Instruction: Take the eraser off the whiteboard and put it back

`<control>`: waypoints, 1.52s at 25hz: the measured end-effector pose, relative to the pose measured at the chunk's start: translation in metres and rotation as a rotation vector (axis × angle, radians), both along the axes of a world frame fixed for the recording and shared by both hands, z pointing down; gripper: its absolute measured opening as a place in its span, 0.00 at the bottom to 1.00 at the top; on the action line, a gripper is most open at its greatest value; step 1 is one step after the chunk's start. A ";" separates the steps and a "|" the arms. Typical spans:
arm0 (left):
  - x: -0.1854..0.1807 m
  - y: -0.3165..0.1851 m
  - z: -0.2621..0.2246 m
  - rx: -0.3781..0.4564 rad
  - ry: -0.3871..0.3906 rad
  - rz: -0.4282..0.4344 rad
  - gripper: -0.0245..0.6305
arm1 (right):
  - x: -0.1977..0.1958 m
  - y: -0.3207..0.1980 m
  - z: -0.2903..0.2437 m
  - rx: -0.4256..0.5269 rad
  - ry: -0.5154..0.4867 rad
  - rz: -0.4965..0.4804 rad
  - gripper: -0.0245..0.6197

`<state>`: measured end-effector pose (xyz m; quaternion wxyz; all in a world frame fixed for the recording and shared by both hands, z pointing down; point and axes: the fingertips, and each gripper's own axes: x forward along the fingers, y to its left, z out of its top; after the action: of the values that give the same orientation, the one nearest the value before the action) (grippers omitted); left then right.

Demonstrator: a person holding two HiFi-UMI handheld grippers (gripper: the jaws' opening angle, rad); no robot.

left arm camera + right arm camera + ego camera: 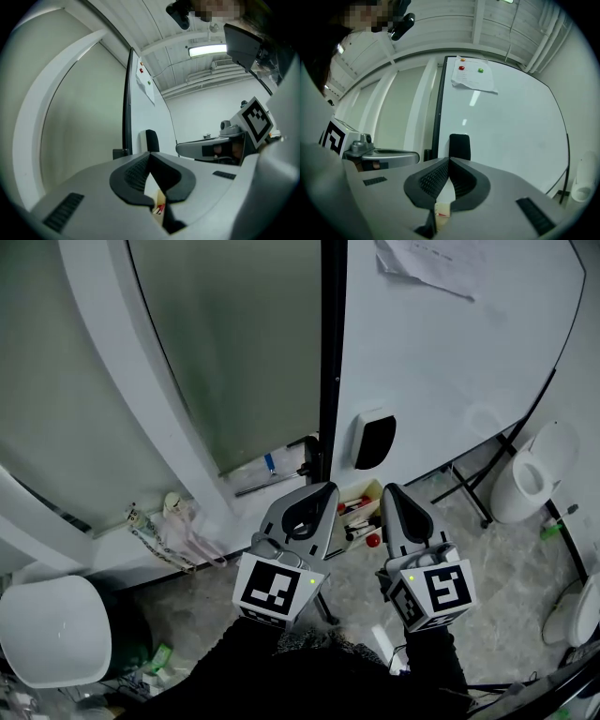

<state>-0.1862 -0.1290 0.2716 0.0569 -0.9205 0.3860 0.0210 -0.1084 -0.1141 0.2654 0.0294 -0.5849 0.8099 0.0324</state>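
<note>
The eraser (pixel 374 439), white with a black felt face, sticks to the lower left of the whiteboard (pixel 450 352). Both grippers point level at the board from below it in the head view. My left gripper (pixel 324 491) is shut and empty, a short way below and left of the eraser. My right gripper (pixel 388 491) is shut and empty too, just under the eraser and apart from it. In the left gripper view the eraser (pixel 151 139) rises right behind the closed tips (pixel 150 153). The right gripper view shows the eraser (pixel 459 146) just beyond its tips (pixel 449 159).
A black frame post (pixel 328 352) borders the whiteboard's left edge, with a frosted glass panel (pixel 225 343) beside it. A paper (pixel 427 263) hangs at the board's top. Below are a box of markers (pixel 359 512), the stand's legs (pixel 469 488), and white bins (pixel 52 629) (pixel 534 470).
</note>
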 end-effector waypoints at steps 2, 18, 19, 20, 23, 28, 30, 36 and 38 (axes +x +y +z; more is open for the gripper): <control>0.002 -0.001 0.001 0.002 -0.010 -0.021 0.04 | 0.000 -0.004 0.001 -0.001 0.004 -0.026 0.05; 0.005 -0.002 0.005 -0.001 -0.042 -0.096 0.04 | 0.009 -0.020 0.008 -0.005 -0.012 -0.072 0.05; 0.005 -0.002 0.004 0.000 -0.041 -0.095 0.04 | 0.010 -0.022 0.008 -0.003 -0.006 -0.064 0.05; 0.004 -0.002 0.004 0.002 -0.036 -0.096 0.04 | 0.010 -0.023 0.008 -0.002 -0.001 -0.056 0.06; 0.001 -0.004 0.001 0.005 -0.022 -0.102 0.04 | 0.008 -0.028 0.007 -0.002 0.008 -0.053 0.18; -0.005 -0.007 -0.004 0.015 -0.014 -0.112 0.04 | 0.003 -0.043 0.005 -0.006 0.023 -0.060 0.42; -0.008 -0.007 -0.005 0.020 -0.012 -0.119 0.04 | -0.001 -0.051 0.006 -0.015 0.036 -0.068 0.46; -0.020 -0.009 -0.006 0.021 -0.012 -0.146 0.04 | -0.004 -0.081 0.011 -0.057 0.045 -0.040 0.47; -0.025 -0.011 -0.005 0.017 -0.015 -0.159 0.04 | -0.005 -0.088 0.010 -0.058 0.039 -0.035 0.47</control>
<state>-0.2113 -0.1398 0.2667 0.0693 -0.8865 0.4573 0.0127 -0.1137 -0.2017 0.2757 -0.0028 -0.5706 0.8210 0.0201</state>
